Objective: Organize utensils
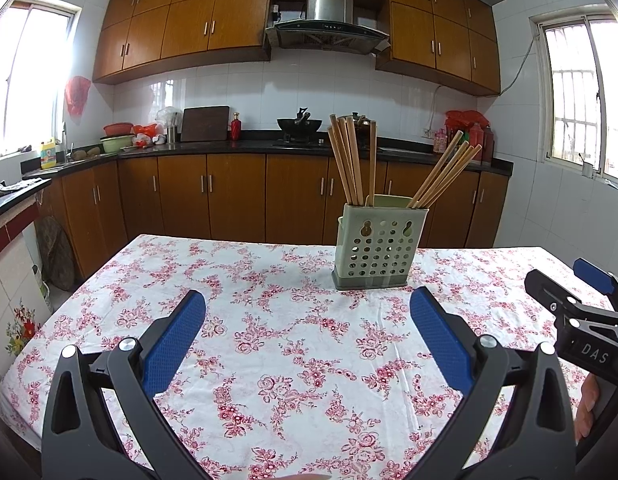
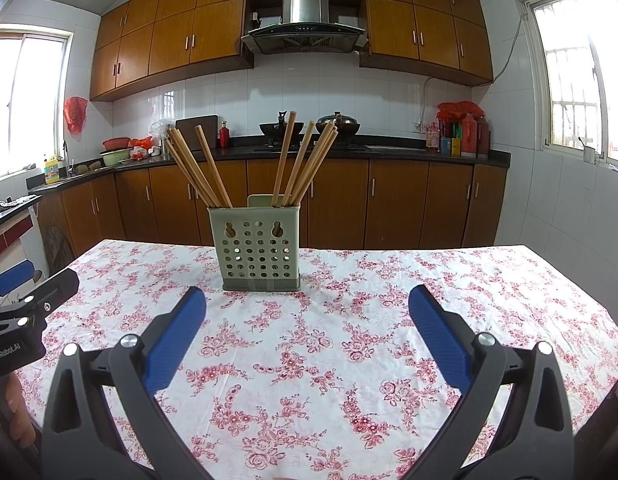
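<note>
Hovering over floral tablecloth (image 1: 293, 344): left gripper (image 1: 308, 304) and right gripper (image 2: 307, 300), both with jaws spread wide, nothing between blue pads (image 2: 177, 340). Neither touched anything. Green perforated holder (image 1: 375, 249) stood upright on tablecloth toward far edge of table, ahead of both grippers, well apart from fingertips. Wooden chopsticks (image 2: 197, 168) sat in holder in two bunches: one leaned left, other (image 2: 305, 164) leaned right. Right gripper was visible at right edge of left view, beside table. Kitchen counter (image 2: 309, 150) behind.
</note>
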Motion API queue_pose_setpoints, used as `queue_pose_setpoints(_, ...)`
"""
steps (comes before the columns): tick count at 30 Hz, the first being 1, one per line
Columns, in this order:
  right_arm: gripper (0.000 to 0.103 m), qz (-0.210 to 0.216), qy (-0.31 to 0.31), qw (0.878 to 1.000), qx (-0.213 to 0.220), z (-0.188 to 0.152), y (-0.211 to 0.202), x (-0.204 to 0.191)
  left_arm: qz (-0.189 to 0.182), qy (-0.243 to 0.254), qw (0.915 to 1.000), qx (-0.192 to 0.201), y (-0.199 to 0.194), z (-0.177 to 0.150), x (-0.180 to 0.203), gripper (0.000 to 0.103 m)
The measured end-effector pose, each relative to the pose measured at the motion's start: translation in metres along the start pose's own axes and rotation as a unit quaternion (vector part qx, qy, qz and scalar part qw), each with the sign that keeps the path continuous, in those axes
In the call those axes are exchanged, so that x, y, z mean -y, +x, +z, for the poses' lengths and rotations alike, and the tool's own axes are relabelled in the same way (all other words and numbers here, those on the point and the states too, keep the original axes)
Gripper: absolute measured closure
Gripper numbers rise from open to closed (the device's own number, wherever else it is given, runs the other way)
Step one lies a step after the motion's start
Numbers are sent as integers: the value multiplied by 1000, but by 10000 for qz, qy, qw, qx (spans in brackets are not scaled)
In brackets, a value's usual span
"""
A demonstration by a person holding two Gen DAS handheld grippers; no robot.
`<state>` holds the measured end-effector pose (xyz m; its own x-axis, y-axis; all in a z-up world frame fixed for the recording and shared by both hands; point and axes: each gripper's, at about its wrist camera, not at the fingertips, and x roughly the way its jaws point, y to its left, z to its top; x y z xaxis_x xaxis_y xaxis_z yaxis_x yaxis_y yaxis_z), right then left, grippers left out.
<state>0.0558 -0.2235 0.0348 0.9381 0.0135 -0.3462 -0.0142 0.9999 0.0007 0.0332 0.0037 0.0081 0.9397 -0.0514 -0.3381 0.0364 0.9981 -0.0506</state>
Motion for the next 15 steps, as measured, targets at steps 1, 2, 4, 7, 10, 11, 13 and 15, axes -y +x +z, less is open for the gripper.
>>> queue_pose_setpoints(1,4,1,1,10000,-1,0,0,0,-4,-3,10000,-2,0,1,0,2)
queue_pose_setpoints(2,4,0,0,10000,1,0,0,0,-5,-4,10000,-2,0,0,0,2)
queue_pose_setpoints(4,4,-1,-1,10000,3,0,0,0,0,1,10000,-3,0,0,0,2)
queue_pose_setpoints(7,4,-1,5,10000,-3,0,0,0,-5,-1,10000,-5,1,0,0,2)
queue_pose_setpoints(10,4,-1,6,10000,-7,0,0,0,-3,-2,10000,-9,0,0,0,2)
queue_pose_setpoints(11,4,-1,5,10000,-5,0,0,0,-7,-3,10000,-7,0,0,0,2)
queue_pose_setpoints(13,4,0,6,10000,-8,0,0,0,-1,-4,10000,-6,0,0,0,2)
queue_pose_setpoints(15,4,1,7,10000,-7,0,0,0,-7,-4,10000,-3,0,0,0,2)
